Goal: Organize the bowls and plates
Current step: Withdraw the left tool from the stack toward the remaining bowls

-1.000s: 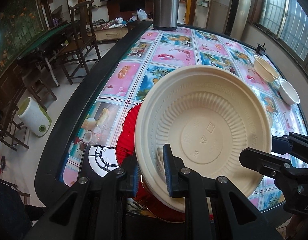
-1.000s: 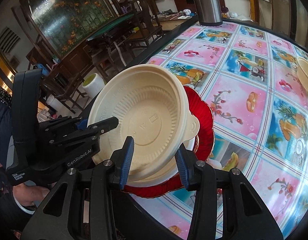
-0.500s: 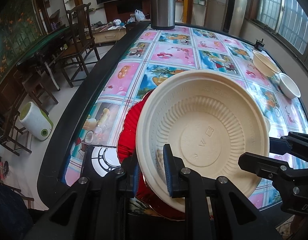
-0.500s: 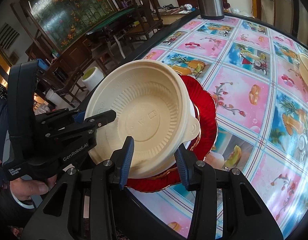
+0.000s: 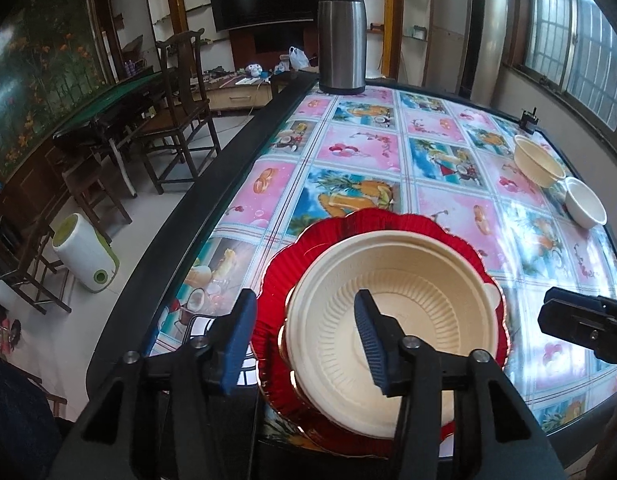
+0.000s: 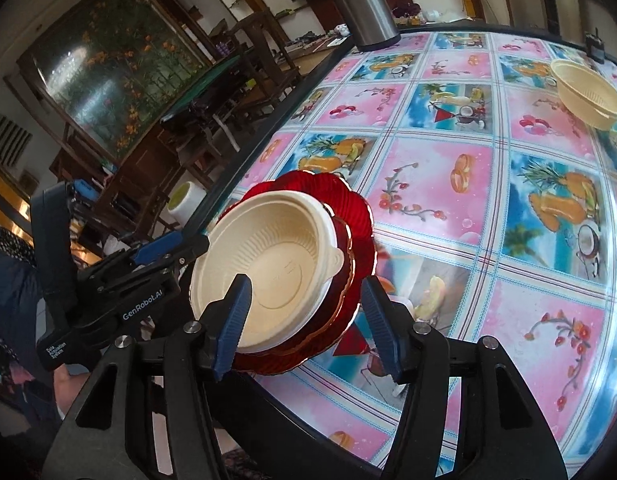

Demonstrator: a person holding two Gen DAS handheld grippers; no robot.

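A: Which step is this?

B: The release, I'd say. A cream bowl (image 5: 392,344) sits nested on a stack, on a red plate (image 5: 292,272) at the near edge of the table (image 5: 348,152). The stacking looks done.

A: And the tongs?

B: Both are opening. The left tongs (image 5: 304,340) straddle the bowl's near rim, one finger over the bowl, one outside by the plate; the pads press on nothing. The right tongs (image 6: 304,312) stand wide around the edge of the stack, gripping nothing.

A: What comes next?

B: Probably backing both hands off without nudging the stack. Then a reach across to the far side, where a second cream bowl (image 5: 538,162) and a white bowl (image 5: 586,202) wait just beside each other.
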